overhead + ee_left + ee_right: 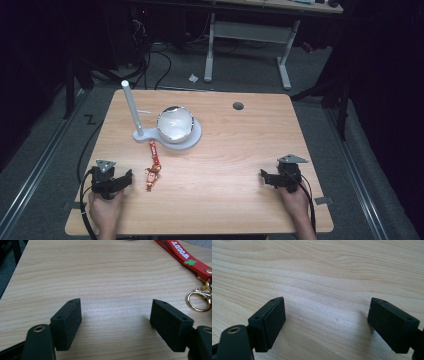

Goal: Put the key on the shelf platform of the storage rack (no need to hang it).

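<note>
- Left gripper (pixel 126 178): held low over the near left part of the tabletop, pointing right and slightly away from the person; jaws stood well apart, nothing between the pads (pixel 68 323).
- Left hand (pixel 106 207): wrapped around the gripper's handle, forearm entering from the bottom edge.
- Right gripper (pixel 264 176): held near the right edge, pointing left; jaws spread wide, nothing between them.
- Right hand (pixel 295 200): gripping the handle from behind.

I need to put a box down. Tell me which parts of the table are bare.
Bare wood runs between the keychain and the right gripper, and over the far right corner past the round hole. The far left is crowded: the white stand carries a pole and a bowl. The left gripper sits beside the keychain.
</note>
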Demonstrator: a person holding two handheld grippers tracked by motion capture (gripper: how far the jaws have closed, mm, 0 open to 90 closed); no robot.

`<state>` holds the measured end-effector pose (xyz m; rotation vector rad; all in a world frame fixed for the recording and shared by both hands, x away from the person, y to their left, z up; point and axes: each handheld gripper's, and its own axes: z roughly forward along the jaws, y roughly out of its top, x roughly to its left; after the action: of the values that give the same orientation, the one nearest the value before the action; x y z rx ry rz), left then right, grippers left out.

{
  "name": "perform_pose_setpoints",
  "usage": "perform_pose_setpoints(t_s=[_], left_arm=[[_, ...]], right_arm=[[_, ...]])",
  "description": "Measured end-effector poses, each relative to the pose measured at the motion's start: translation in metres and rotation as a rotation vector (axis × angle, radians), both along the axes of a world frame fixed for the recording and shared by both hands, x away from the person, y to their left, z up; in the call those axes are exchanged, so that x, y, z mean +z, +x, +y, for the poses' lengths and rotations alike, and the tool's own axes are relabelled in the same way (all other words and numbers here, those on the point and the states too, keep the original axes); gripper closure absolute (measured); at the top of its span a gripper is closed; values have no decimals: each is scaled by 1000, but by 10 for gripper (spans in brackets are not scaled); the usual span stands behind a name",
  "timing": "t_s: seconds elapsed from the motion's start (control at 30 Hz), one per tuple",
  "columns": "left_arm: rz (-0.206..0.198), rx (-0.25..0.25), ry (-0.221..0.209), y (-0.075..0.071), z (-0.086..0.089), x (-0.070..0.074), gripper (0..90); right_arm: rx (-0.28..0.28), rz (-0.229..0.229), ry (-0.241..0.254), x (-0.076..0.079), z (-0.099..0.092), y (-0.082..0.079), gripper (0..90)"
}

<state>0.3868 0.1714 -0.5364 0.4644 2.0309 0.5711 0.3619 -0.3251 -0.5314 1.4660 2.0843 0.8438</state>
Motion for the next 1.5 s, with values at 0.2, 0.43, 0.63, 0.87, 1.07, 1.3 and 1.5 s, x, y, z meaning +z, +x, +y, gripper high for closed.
perform_pose_setpoints(t_s=[0.2, 0.43, 0.63, 0.87, 1.07, 1.3, 1.5], left_arm=[[3, 7, -9, 0, -1, 0, 256], [3, -2, -10, 0, 0, 0, 252], [8, -55, 6, -1, 0, -1, 188], [8, -49, -24, -1, 5, 2, 185], [10, -35, -66, 0, 9, 6, 197], [-6, -47, -84, -1, 10, 9, 200], [-1, -57, -94, -4, 8, 14, 199]], right_arm=[[0, 1, 1, 0, 0, 0, 149], [0, 1, 0, 0, 0, 0, 149], [0, 1, -1, 0, 0, 0, 150], [-1, 1, -1, 0, 0, -1, 149], [-1, 1, -1, 0, 0, -1, 150], [-1, 1, -1, 0, 0, -1, 150], [1, 0, -1, 0, 0, -1, 150]])
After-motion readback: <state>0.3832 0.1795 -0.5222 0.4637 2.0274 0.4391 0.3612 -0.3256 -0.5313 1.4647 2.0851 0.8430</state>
